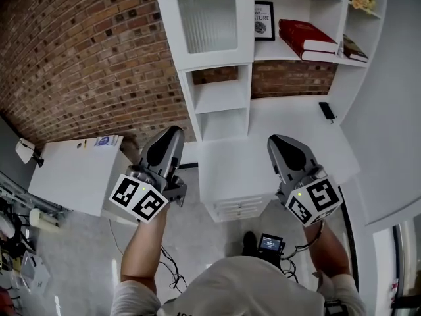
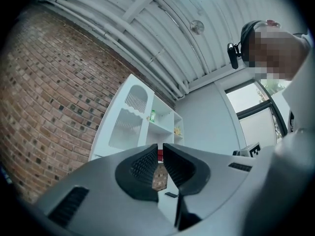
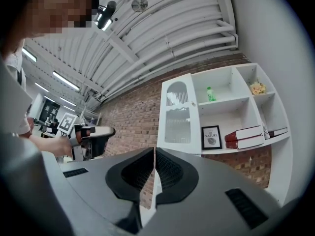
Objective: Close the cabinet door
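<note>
White shelving unit (image 1: 227, 97) is standing against a red brick wall (image 1: 79, 45), filling the upper centre and right of the head view. Its cabinet door (image 1: 207, 18), white with a ribbed glass pane, is sitting at the top centre of the frame, facing the camera; whether it is lying fully flush cannot be told. Red books (image 1: 306, 38) and a framed picture (image 1: 264, 20) are resting on open shelves to its right. Lower in the frame, a person is holding two grippers, both well below the door. The left gripper (image 1: 172, 131) is showing its jaws a narrow slit apart, nothing between them. The right gripper (image 1: 276, 139) is showing its jaws pressed together, empty.
</note>
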Demonstrator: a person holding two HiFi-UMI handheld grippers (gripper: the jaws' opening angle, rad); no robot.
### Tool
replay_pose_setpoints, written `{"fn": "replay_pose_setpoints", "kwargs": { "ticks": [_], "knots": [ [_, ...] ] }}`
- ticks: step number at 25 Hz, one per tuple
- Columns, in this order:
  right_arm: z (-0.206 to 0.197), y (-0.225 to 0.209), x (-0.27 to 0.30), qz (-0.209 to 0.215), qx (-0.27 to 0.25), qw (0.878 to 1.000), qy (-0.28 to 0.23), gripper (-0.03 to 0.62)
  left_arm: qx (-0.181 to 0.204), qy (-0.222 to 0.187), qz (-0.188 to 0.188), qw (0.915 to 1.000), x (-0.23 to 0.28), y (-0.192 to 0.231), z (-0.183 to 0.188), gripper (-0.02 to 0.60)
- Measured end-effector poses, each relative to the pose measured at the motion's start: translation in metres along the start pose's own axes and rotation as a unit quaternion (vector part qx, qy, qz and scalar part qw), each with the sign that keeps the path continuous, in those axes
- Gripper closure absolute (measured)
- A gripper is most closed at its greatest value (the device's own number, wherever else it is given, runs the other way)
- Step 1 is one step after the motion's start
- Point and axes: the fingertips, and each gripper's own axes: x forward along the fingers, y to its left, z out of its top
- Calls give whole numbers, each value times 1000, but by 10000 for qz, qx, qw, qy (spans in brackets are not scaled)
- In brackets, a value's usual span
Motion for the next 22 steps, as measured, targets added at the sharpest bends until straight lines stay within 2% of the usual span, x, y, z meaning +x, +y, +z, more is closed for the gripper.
{"fn": "replay_pose_setpoints", "kwargs": {
  "ticks": [7, 22],
  "knots": [
    [-11, 7, -14, -90, 130, 9998, 102, 566, -311, 166, 85, 9993, -30, -8, -25, 541],
    [-46, 24, -40, -256, 529, 9972, 471, 566, -449, 652, -58, 9968, -80, -47, -69, 541]
  ]
}}
